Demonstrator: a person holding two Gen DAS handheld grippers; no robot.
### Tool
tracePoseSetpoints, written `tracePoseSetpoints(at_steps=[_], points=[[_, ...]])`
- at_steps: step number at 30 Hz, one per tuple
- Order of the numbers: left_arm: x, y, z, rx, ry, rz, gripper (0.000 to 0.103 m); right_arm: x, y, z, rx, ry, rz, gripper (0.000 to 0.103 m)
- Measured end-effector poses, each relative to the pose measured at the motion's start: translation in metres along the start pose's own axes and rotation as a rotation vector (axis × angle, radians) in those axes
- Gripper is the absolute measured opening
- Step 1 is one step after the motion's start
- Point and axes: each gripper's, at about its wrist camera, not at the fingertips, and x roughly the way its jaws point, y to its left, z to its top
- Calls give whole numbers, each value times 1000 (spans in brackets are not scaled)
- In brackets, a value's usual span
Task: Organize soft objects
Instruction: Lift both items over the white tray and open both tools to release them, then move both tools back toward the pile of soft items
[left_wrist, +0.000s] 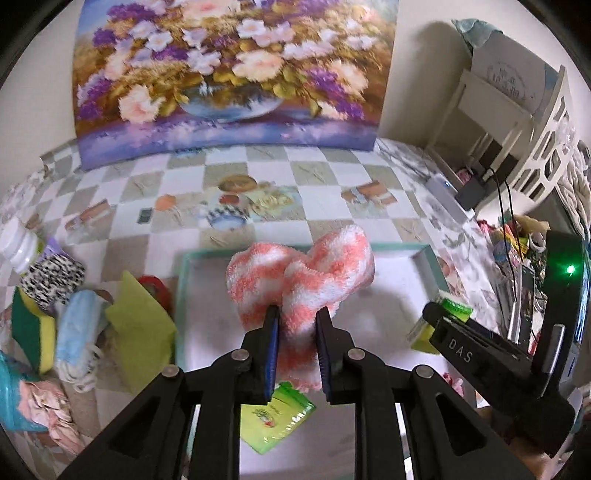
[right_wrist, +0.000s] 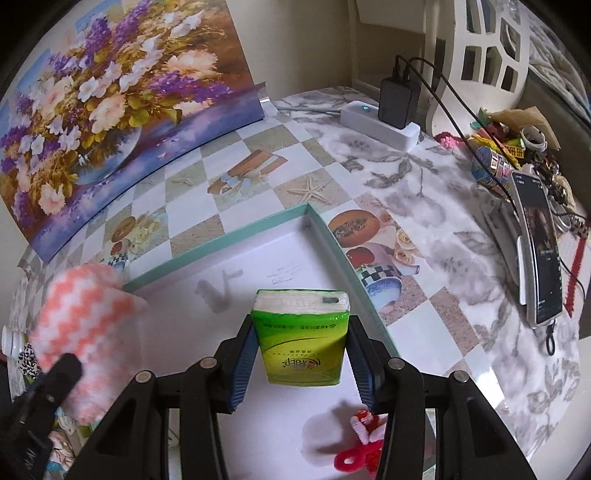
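Note:
My left gripper (left_wrist: 297, 319) is shut on a fuzzy pink-and-white cloth (left_wrist: 303, 269), which bulges above the fingers over the white tray with a teal rim (left_wrist: 391, 246). The same cloth (right_wrist: 85, 314) shows at the lower left of the right wrist view, blurred, with the left gripper's black finger (right_wrist: 64, 367) below it. My right gripper (right_wrist: 301, 326) is shut on a green pack of tissues (right_wrist: 303, 343), held above the tray's white floor (right_wrist: 258, 266) near its right wall. In the left wrist view the right gripper (left_wrist: 441, 319) comes in from the right with the green pack (left_wrist: 456, 308) at its tip.
Left of the tray lies a pile: a green-yellow sponge (left_wrist: 26, 325), a blue face mask (left_wrist: 79, 325), a leopard-print roll (left_wrist: 51, 277), a yellow-green cloth (left_wrist: 140, 325). A red fuzzy item (right_wrist: 360, 439) lies in the tray. A power strip (right_wrist: 380, 122) and a phone (right_wrist: 539, 258) sit to the right.

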Motion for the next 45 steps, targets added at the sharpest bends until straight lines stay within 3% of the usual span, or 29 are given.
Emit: tracePoseSetpoints(at_steps=[5,7,9,13,17,19,28,33,45], points=[[0,0,-2,15,10,29,38,-2,5,-1,-32,4,-7,51],[-1,6,-1,-6,9,24,55,-2,7,-2,-50,7,-14,53],[-3,13,0,-29,10,29,59,-2,11,-3,-71,6,-21,59],[-4,31,-1,-89,22,53,72,-3,17,-6,-104,7,-22,62],[-2,53,-1,-163,41,97,73,0,26,-12,-137,20,-18,71],[-1,67,-3,-208,58,135,84,2,29,-16,-145,32,-14,73],[2,115,-15,-365,141,238,85,6,41,-27,-154,52,5,96],[1,136,-23,-423,180,271,85,2,52,-32,-182,54,24,97],[-28,152,-18,-381,163,291,85,-22,104,-54,-333,19,96,97]])
